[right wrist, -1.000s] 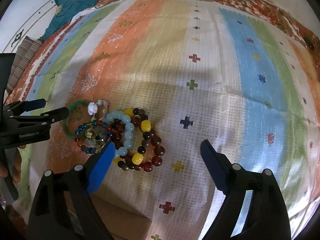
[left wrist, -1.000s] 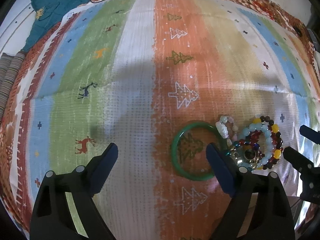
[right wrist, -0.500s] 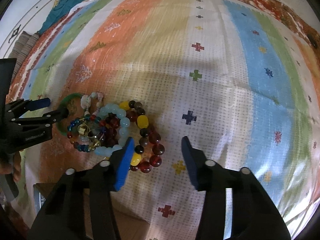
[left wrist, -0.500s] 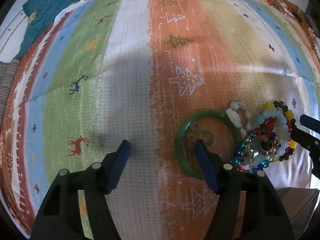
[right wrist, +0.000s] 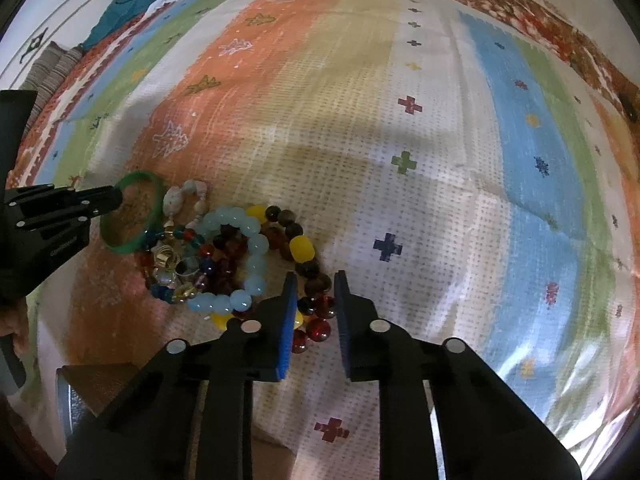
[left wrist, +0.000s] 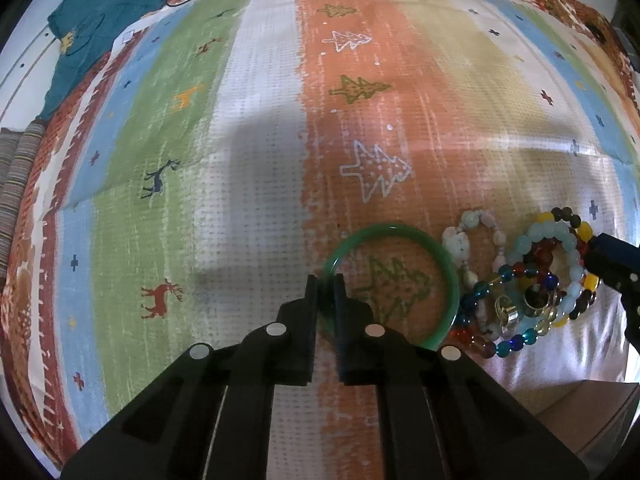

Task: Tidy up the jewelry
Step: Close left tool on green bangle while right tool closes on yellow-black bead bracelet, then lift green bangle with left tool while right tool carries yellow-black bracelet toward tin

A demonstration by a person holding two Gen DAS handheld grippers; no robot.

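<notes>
A green bangle (left wrist: 416, 236) lies flat on the striped cloth (left wrist: 260, 160). My left gripper (left wrist: 325, 282) is shut on the bangle's left rim. It also shows in the right wrist view (right wrist: 138, 184). Right of the bangle lies a pile of bead bracelets (left wrist: 532, 280) with some rings. My right gripper (right wrist: 315, 280) is shut on the dark red and yellow bead bracelet (right wrist: 304, 248) at the pile's near right side. A pale blue bead bracelet (right wrist: 248, 240) and a white stone bracelet (right wrist: 176, 200) lie in the pile.
A teal garment (left wrist: 100, 12) lies at the far left on the cloth. A brown box edge (right wrist: 104, 380) shows at the near edge below the pile. Striped fabric (left wrist: 16, 176) lies at the left border.
Both grippers moved down and closed: the left onto the green bangle's rim, the right onto the dark red and yellow bead bracelet.
</notes>
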